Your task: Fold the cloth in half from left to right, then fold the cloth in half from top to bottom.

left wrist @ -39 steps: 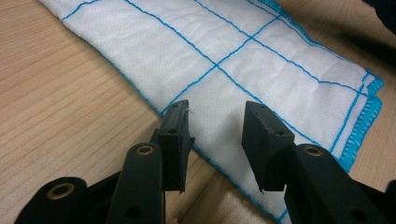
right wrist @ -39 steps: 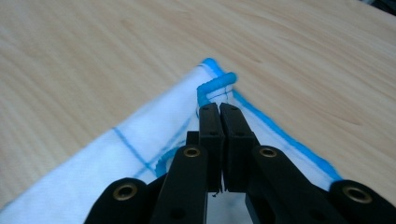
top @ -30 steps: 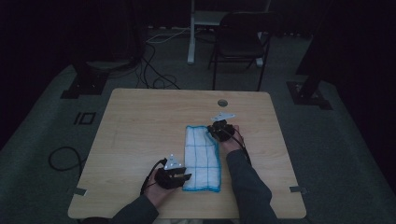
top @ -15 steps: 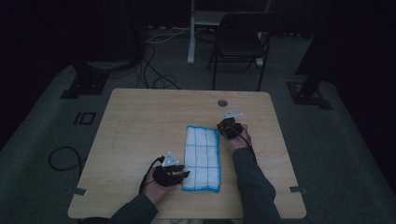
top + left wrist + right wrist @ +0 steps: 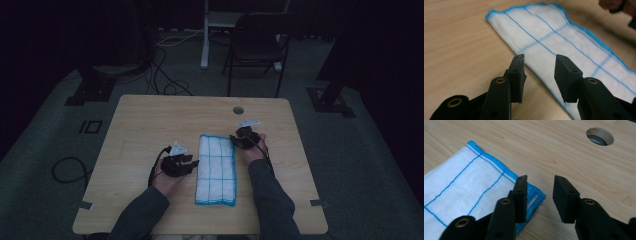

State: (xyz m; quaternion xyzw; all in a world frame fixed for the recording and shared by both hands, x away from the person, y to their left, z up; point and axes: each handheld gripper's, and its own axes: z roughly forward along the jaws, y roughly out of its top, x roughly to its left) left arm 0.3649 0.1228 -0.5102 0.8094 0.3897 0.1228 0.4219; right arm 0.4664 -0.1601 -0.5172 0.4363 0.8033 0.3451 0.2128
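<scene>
A folded white cloth (image 5: 216,169) with blue grid lines and a blue hem lies flat in the middle of the wooden table (image 5: 140,130). My left gripper (image 5: 194,163) hovers at the cloth's left edge, open; in the left gripper view its jaws (image 5: 539,61) hang just above the hem of the cloth (image 5: 564,37) with nothing between them. My right gripper (image 5: 235,140) sits at the far right corner. Its jaws (image 5: 540,180) have just been opening and stand apart, empty, with the cloth corner (image 5: 469,185) lying under them.
A round cable hole (image 5: 238,109) (image 5: 599,136) sits in the table beyond the right gripper. Behind the table stand a dark chair (image 5: 255,47) and a white desk leg (image 5: 204,35). Cables (image 5: 67,170) and stand bases (image 5: 92,90) lie on the floor.
The left gripper has moved away from the person along the cloth's left edge. The right gripper shifted slightly right, and its jaws have opened at the far right corner.
</scene>
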